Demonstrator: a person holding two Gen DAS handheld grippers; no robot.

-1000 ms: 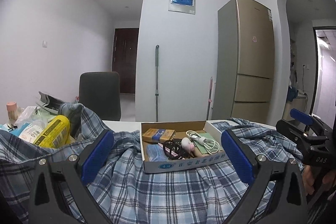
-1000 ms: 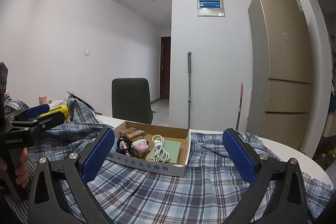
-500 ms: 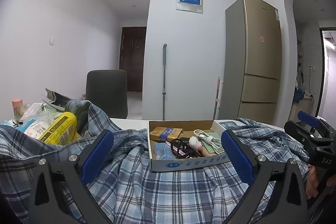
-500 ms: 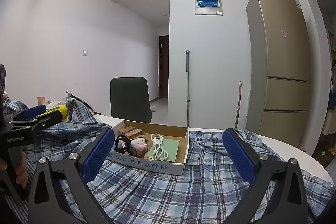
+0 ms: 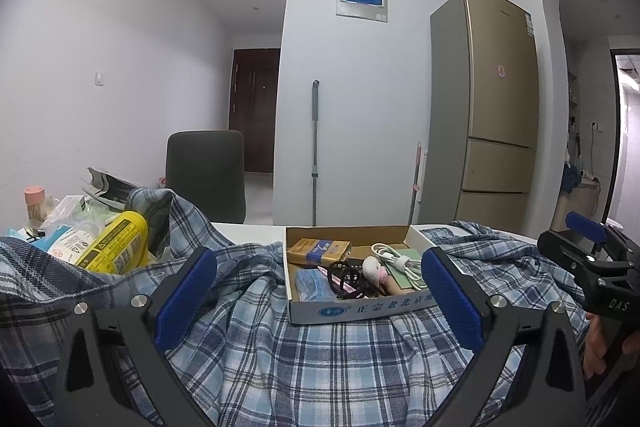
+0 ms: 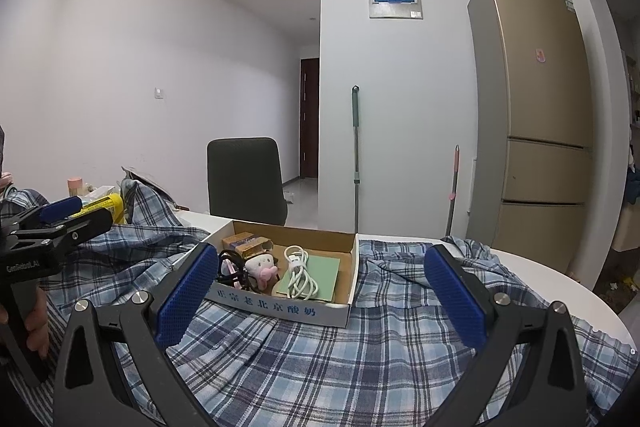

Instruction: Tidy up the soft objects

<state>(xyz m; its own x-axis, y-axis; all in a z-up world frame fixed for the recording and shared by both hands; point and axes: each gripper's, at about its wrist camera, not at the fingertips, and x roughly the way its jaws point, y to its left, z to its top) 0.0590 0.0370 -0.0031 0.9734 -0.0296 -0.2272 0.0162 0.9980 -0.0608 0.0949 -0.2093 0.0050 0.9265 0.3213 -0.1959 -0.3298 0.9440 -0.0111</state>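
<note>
1. Left wrist view: left gripper (image 5: pixel 318 277) held wide open, nothing between the jaws; both blue pads clear of the cloth beneath.
2. Left of the left jaw: yellow bottle (image 5: pixel 116 243) lying tilted among packets (image 5: pixel 64 245), a pink-capped jar (image 5: pixel 35 203) further left. A fold of the shirt (image 5: pixel 280 359) rises against the bottle.
3. Between the jaws and below: plaid shirt spread crumpled over the table (image 5: pixel 250 231); it runs under both jaws and out past each side.
4. Between the jaws, beyond the tips: open cardboard box (image 5: pixel 360 309) sitting on the shirt. Its right front corner is hidden behind the right pad. Inside, left to right: blue packet (image 5: pixel 314 285), yellow carton (image 5: pixel 318 251), black cord tangle (image 5: pixel 348 277), small pink-and-white plush (image 5: pixel 376 269), coiled white cable (image 5: pixel 396 259), green pad (image 5: pixel 408 273).
5. Right of the right jaw: right gripper (image 5: pixel 588 247) seen side-on, fingers parted, nothing in them; hand on its grip at frame edge.
6. Right wrist view: left gripper (image 6: pixel 66 215) at far left, side-on, fingers apart, nothing held.
7. Right gripper (image 6: pixel 320 283) wide open, nothing between the jaws. Box (image 6: pixel 280 309) sits between the jaws, nearer the left pad, which hides its near left corner. Plush (image 6: pixel 264 265) and cable (image 6: pixel 300 271) visible inside.
8. Shirt (image 6: pixel 360 359) lies under and between the jaws and extends right of the right jaw to the table (image 6: pixel 560 279) edge.
9. Background: chair (image 6: pixel 244 179), mop (image 6: pixel 355 155), fridge (image 6: pixel 532 115).
</note>
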